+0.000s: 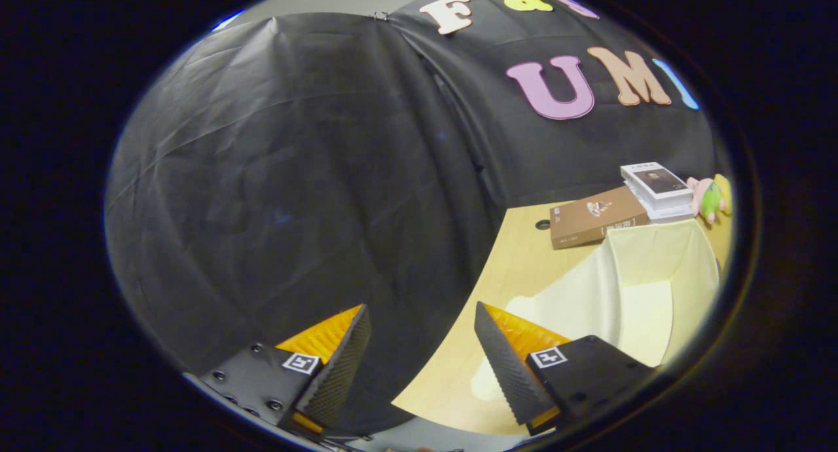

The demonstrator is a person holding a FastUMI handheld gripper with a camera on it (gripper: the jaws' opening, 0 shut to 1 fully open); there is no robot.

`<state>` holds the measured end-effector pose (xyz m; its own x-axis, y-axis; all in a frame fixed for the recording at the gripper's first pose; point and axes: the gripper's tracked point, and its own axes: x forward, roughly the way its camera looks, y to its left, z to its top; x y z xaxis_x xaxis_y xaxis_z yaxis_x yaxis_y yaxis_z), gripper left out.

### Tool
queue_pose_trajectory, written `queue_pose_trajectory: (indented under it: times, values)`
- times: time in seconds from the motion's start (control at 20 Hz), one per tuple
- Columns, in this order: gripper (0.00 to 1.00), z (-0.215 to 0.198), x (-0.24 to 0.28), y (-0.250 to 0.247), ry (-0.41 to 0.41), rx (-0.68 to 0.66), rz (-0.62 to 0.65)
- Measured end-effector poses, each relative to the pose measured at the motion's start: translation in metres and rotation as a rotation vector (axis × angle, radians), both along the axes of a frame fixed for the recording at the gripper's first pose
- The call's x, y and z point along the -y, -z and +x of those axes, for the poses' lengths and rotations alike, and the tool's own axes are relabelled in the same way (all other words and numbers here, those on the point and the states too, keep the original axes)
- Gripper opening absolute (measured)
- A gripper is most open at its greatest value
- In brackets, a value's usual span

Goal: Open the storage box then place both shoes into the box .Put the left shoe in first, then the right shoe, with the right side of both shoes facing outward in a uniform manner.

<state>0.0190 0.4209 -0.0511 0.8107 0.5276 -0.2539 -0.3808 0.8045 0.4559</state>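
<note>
tool (422, 337) standing spread wide, fingers well apart, gripping nothing and touching nothing. gap between the fingers showing the black cloth wall (294, 177) and the near corner of the tabletop (517, 262). view tilting, so the tabletop edge running diagonally up from between the fingers.

storage box (645, 282) sitting on the tabletop just ahead of and beyond the right-hand finger (504, 367); pale cream fabric walls, looking already open at the top, with the inside bottom partly showing. no contact between the finger and the box that can be made out; overlapping in view only. cannot tell whether anything is lying inside from this angle.

beyond the box, lying flat on the tabletop: brown book (596, 219), touching or just beside a short stack of white books (658, 190). small plush toy (710, 200) resting just beside that stack, pink and green. small dark round hole (543, 225) sitting in the tabletop near the brown book's end.

left-hand finger (344, 367) hanging in front of the cloth wall, off the tabletop.
</note>
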Motion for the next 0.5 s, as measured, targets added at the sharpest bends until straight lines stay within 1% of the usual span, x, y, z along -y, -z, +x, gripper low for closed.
queue_pose_trajectory:
  times: [0.05, 0.2, 0.35, 0.4, 0.5]
  values:
    - [0.84, 0.0, 0.01, -0.001, 0.02, -0.009, -0.022]
    - [1.0, -0.001, 0.062, 0.006, 0.115, -0.06, -0.129]
    - [1.0, 0.005, 0.125, 0.004, 0.213, -0.088, -0.315]
    - [1.0, 0.007, 0.151, 0.007, 0.243, -0.107, -0.387]
    - [1.0, 0.01, 0.194, 0.009, 0.294, -0.154, -0.491]
